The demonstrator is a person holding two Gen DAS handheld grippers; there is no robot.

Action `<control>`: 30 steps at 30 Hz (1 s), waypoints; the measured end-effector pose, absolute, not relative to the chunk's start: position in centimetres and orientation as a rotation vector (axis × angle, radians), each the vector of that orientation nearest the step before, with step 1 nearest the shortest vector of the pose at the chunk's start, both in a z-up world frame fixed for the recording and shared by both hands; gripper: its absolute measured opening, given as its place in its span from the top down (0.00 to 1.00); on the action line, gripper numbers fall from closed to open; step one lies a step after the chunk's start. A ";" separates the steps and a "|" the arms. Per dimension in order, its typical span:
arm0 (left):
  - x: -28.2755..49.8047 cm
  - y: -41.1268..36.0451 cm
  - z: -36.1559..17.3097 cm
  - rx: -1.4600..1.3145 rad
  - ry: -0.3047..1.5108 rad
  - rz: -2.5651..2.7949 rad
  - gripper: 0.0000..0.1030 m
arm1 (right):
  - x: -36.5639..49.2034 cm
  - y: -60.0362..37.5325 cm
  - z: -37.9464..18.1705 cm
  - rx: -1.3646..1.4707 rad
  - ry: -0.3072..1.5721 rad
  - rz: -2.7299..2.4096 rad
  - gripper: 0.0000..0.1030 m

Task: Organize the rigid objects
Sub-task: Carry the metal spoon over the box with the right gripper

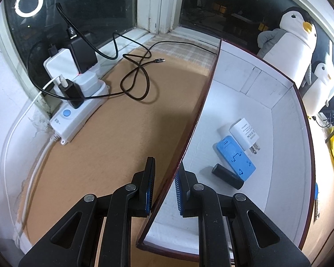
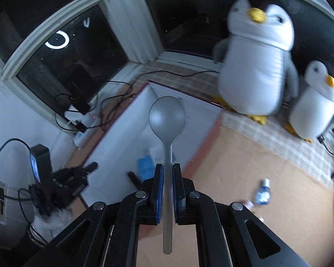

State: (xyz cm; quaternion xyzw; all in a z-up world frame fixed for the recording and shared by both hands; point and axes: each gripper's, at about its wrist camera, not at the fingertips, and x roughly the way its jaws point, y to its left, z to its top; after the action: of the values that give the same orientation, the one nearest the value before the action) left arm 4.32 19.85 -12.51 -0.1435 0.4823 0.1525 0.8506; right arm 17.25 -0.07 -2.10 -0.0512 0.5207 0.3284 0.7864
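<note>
A home, likely a bedroom or living-room window nook: ahead of the tools stand dark night windows in white frames [image 1: 158,4], two plush penguins [image 2: 256,55] on a checked cloth, and a power strip [image 1: 78,102] crowded with chargers off to the left.

Two plush penguins [image 2: 256,66] by the window; power strip [image 1: 78,109] with tangled black cable [image 1: 135,75].
</note>
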 end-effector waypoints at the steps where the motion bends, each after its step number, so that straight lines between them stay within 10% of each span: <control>1: 4.4 19.9 -12.6 -0.302 1.016 0.319 0.85 | 17.4 1.2 -2.3 -0.111 1.128 0.715 0.93; 30: 4.3 20.4 -13.7 -0.326 1.024 0.282 0.87 | 19.8 12.4 -16.1 -0.236 1.397 0.614 0.92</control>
State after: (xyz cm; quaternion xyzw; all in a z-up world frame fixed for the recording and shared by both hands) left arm 4.35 20.39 -13.74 -0.1549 0.4859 0.1338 0.8497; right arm 19.84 12.37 -16.07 -0.1065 0.6313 0.2774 0.7163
